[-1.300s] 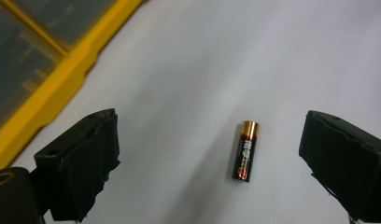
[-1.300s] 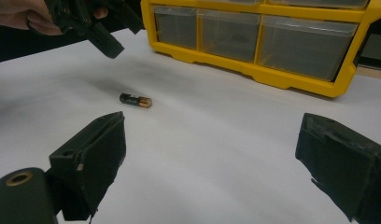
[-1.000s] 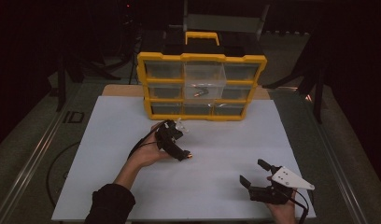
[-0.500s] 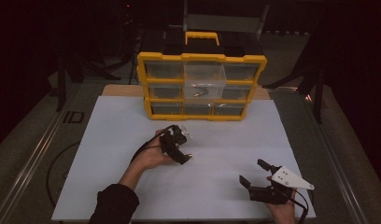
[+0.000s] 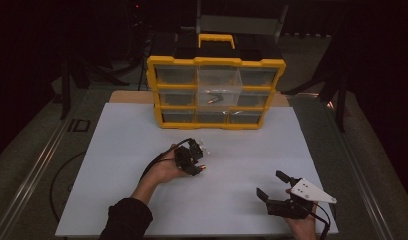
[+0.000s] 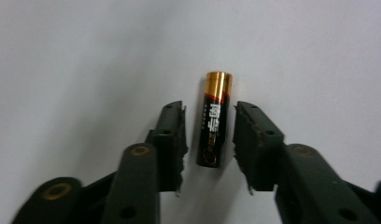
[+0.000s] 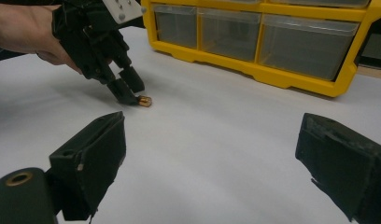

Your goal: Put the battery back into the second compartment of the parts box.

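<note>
In the high view, the left claw tips down onto the white surface, its jaws having just been closing around a battery whose copper end peeks out beside them. Nothing else lies near it. The yellow drawer organizer stands well apart at the far edge of the surface, a yellow handle on its top. Its clear middle drawer holds a small dark item, too small to name; the other drawers' contents cannot be made out. The right claw rests low near the right front corner, jaws spread and bare. The room around is dark.

In the left gripper view, the AA battery, black with a copper end, lies lengthwise between the two jaws on the white surface. A thin gap shows on each side, so the claw is not yet clenched on it.

In the right gripper view, the right claw stands released with bare white surface between its jaws. Farther off, the left claw points down at the battery, the organizer behind.
</note>
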Tool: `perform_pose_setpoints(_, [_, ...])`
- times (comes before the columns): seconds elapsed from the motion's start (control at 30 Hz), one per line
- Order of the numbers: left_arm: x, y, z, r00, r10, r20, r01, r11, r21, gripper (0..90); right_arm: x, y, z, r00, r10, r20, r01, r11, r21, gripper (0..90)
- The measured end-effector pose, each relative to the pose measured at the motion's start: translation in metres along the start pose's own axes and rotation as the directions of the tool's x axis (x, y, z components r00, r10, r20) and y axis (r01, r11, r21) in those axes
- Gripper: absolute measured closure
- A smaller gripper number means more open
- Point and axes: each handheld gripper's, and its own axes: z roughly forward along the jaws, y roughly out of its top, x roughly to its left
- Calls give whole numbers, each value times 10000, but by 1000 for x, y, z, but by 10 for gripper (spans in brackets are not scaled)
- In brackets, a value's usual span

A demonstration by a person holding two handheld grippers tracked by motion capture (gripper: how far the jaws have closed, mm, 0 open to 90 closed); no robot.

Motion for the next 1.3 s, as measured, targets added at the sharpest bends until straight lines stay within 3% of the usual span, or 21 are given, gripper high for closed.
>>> perform_pose_setpoints(0.13, [0,0,2,9996,98,249,-99,9999,30,770,0,0,0,10000,26,11,-26,10000,15,82])
perform_pose_setpoints(0.47, [2,-1,0,9994,138,320,-137,9999,-59,778,0,0,0,10000,25,17,-25,10000,13,82])
perform_pose_setpoints(0.7, [5,-4,-11,9996,23,270,-14,9995,-316,779,0,0,0,10000,31,-3,-31,10000,16,82])
perform_pose_setpoints(1.07, [12,-8,-34,9992,-270,279,301,9930,-1145,779,0,0,0,10000,46,-4,-46,10000,12,82])
perform_pose_setpoints(1.3, [20,-13,-56,9986,-467,252,504,9828,-1777,779,0,0,0,10000,48,7,-48,10000,12,82])
